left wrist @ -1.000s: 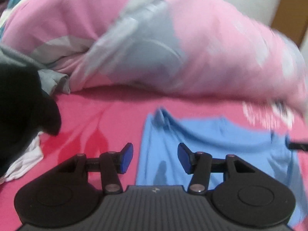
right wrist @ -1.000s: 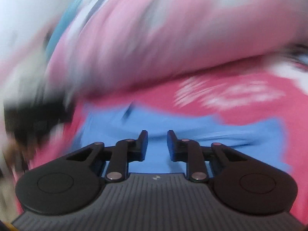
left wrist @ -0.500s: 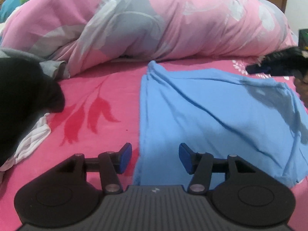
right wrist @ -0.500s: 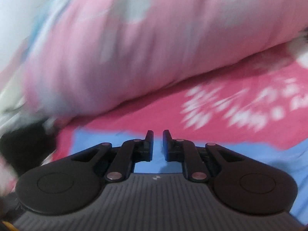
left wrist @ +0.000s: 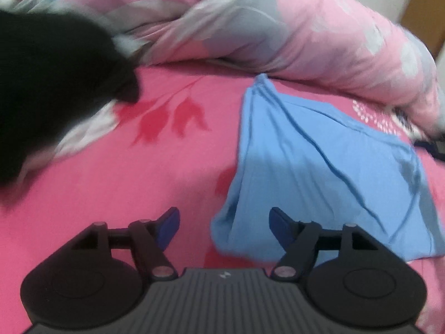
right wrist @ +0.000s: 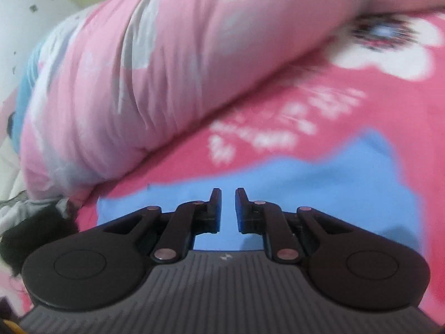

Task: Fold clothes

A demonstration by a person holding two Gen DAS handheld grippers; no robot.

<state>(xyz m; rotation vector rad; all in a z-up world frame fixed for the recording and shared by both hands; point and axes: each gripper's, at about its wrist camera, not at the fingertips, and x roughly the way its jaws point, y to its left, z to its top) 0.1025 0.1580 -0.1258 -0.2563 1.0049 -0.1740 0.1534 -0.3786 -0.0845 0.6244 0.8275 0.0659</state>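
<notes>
The light-blue jersey garment [left wrist: 319, 172] lies spread on the bright pink bedsheet w/ darker red leaf print [left wrist: 139, 172], rumpled, w/ long creases running diagonally across it. One narrow end reaches up to the foot of the rolled pale-pink and grey floral duvet [left wrist: 278, 27], which lies along the far side of the bed. In the left wrist view the near corner of the blue cloth is bunched, just in front of the left gripper [left wrist: 224, 224].

Left gripper: jaws have just been opening and now stand wide apart. The cloth's near corner shows in the gap betw. the blue pads [left wrist: 278, 222], but neither pad presses on it, so nothing's gripped.

Right gripper [right wrist: 228, 208]: jaws nearly together, a thin slit betw. them, blue cloth seen thru it and below. No fabric is caught betw. the pads as far as the blurred view lets on. It hovers over the blue garment [right wrist: 306, 183], close to the duvet [right wrist: 139, 83].

At the left of the left wrist view a black fabric heap [left wrist: 50, 89] sits on top of a white cloth [left wrist: 86, 136], both on the sheet, well apart from the blue garment. No containers in view.
</notes>
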